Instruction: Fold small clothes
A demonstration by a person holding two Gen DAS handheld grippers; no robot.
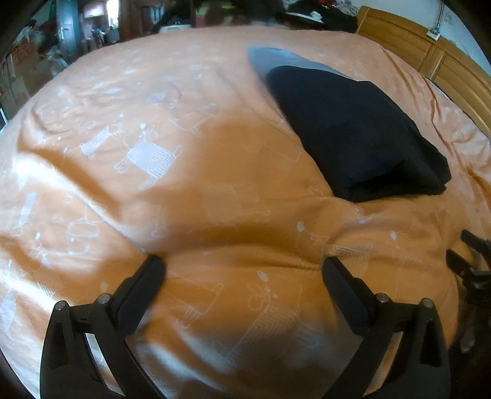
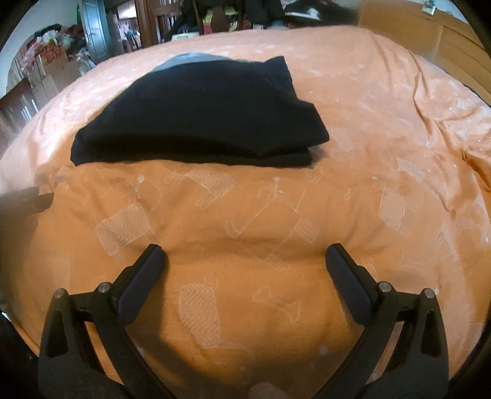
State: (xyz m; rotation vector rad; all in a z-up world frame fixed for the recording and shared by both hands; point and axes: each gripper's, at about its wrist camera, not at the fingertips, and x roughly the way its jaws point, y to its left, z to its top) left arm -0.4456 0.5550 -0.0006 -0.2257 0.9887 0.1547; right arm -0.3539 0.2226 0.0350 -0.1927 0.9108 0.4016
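Note:
A folded dark navy garment (image 1: 356, 132) lies on the orange bed cover (image 1: 153, 122), stacked over a folded grey-blue garment (image 1: 276, 58) whose far edge peeks out. In the right wrist view the navy garment (image 2: 199, 116) lies straight ahead with the grey-blue garment (image 2: 187, 60) showing behind it. My left gripper (image 1: 244, 268) hovers open over bare cover, left of and nearer than the stack. My right gripper (image 2: 245, 256) is open too, with nothing between its fingers, a short way in front of the navy fold.
The orange cover (image 2: 368, 138) is rumpled, with white animal prints. A wooden headboard (image 1: 429, 58) runs along the right. Piled dark clothes (image 1: 319, 13) sit at the far edge. The right gripper's tool (image 1: 472, 264) shows at the right edge; the left tool (image 2: 27, 199) at the left edge. Boxes and clutter (image 2: 52, 64) stand beyond.

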